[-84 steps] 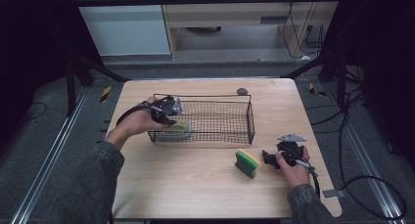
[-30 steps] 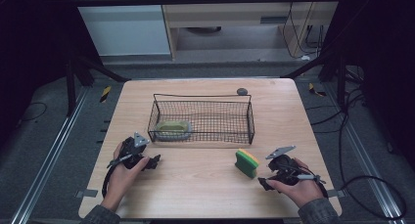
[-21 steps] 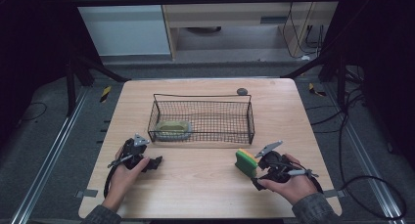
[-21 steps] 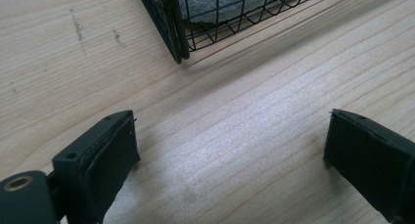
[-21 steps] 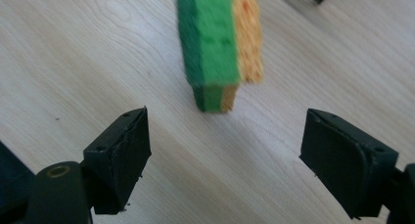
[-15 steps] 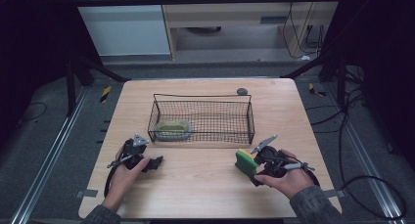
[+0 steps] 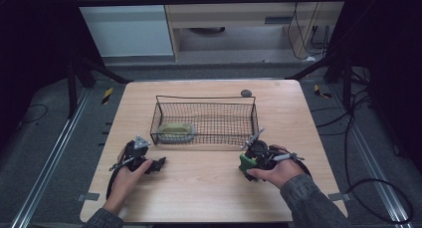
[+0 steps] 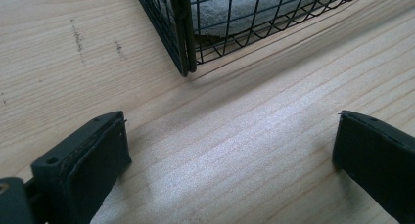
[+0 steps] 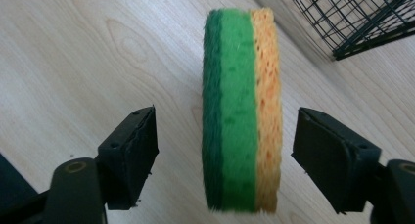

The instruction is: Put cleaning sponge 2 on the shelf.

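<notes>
A green-and-yellow sponge (image 9: 242,111) stands on its edge on the wooden table, just in front of the wire basket's right corner. My right gripper (image 9: 225,155) is open, with one jaw on each side of the sponge and a gap on both sides. From above, that right gripper (image 7: 245,165) covers most of the sponge (image 7: 244,161). My left gripper (image 7: 158,164) rests open at the front left with bare wood between its jaws (image 8: 230,150). A second, pale green sponge (image 7: 174,131) lies in the basket's left end.
The black wire basket (image 7: 206,99) stands mid-table; its near corner (image 8: 183,43) is just ahead of my left gripper. A small dark round object (image 7: 246,93) lies behind the basket. Bare wood stretches between the two hands along the front edge.
My left gripper came back from the basket to the front left and has stayed there. My right gripper slid left until its open jaws came around the sponge.
</notes>
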Tool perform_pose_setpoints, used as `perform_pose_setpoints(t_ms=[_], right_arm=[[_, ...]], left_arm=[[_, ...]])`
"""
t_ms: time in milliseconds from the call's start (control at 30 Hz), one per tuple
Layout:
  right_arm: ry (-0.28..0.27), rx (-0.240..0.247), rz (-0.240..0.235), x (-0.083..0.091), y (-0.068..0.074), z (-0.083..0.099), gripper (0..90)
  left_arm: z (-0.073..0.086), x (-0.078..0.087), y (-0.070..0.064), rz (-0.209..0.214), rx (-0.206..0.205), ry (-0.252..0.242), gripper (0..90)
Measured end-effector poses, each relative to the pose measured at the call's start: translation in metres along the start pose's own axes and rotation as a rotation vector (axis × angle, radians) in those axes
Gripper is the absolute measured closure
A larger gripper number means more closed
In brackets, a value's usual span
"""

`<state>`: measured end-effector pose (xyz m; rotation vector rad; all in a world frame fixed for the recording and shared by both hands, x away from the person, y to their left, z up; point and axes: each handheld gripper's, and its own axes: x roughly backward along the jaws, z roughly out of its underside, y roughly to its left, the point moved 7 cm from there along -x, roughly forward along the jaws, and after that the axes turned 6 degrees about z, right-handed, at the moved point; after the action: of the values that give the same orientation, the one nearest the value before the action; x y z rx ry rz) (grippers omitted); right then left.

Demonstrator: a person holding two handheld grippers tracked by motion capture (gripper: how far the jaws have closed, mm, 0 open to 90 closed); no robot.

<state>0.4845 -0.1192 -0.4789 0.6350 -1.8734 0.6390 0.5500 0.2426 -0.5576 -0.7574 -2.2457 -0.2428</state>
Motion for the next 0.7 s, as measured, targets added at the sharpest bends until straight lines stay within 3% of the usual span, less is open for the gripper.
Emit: perform_pose_setpoints(t_ms=[100, 233, 267, 500, 700], right_arm=[[0.018, 0.0, -0.001, -0.006, -0.003, -0.005, 34.2], [0.025, -0.005, -0.01, -0.008, -0.005, -0.008, 60.1], [0.02, 0.002, -0.014, -0.007, -0.005, -0.008, 63.1], [-0.014, -0.027, -0.001, 0.003, -0.017, -0.002, 63.8], [-0.052, -0.092, 0.04, 0.02, -0.049, 0.011, 63.6]], left_arm=[[0.0, 0.0, 0.0, 0.002, -0.001, 0.0, 0.0], [0.0, 0.0, 0.0, 0.004, -0.004, -0.003, 0.0], [0.0, 0.0, 0.0, 0.004, -0.004, -0.003, 0.0], [0.0, 0.0, 0.001, 0.002, -0.01, -0.004, 0.0], [0.0, 0.0, 0.003, 0.001, -0.004, -0.005, 0.0]])
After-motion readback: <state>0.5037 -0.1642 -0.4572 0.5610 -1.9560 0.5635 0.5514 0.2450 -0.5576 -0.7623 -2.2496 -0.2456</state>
